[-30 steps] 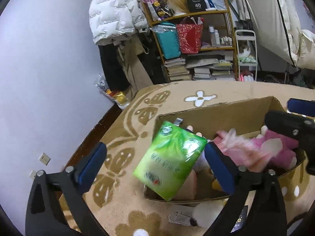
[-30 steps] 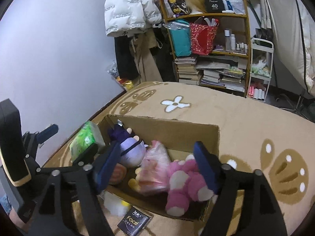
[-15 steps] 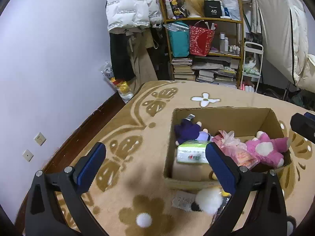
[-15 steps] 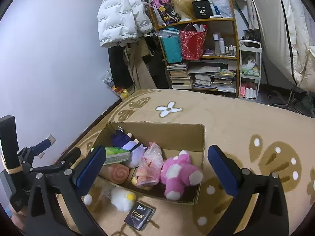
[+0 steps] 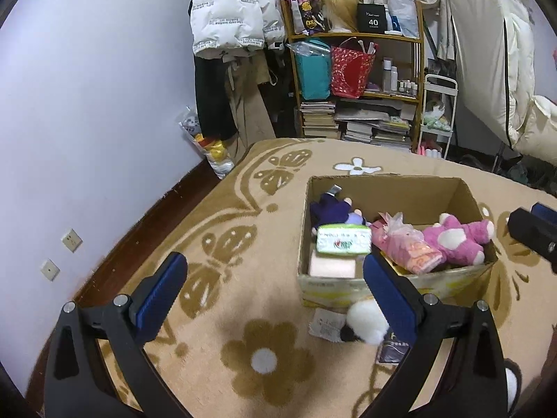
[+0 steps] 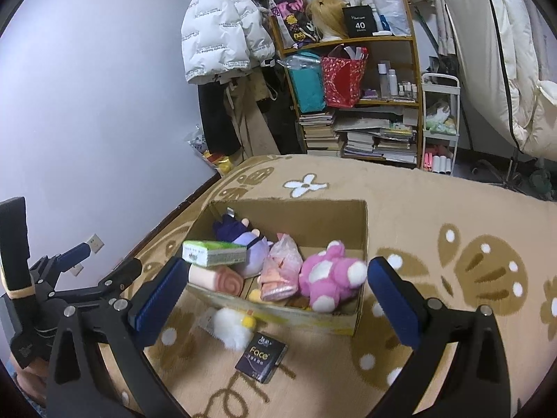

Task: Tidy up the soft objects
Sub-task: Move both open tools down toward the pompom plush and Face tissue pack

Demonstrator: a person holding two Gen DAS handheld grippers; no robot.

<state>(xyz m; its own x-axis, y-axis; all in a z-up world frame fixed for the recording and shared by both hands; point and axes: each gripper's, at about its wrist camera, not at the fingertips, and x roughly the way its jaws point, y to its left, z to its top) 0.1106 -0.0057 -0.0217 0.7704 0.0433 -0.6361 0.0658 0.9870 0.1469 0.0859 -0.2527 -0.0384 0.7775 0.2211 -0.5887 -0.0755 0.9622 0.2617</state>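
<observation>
Dropped from the left gripper, the green tissue pack now lies in the box. Both grippers hang open, empty; the white plush lies on the rug just before the box, nearer the left one.

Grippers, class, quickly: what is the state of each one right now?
Left gripper: open, holding nothing.
Right gripper: open, holding nothing.

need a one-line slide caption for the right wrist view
Open right gripper above a cardboard box of plush toys, green tissue pack on top; white plush and dark packet remain on the rug.
</observation>
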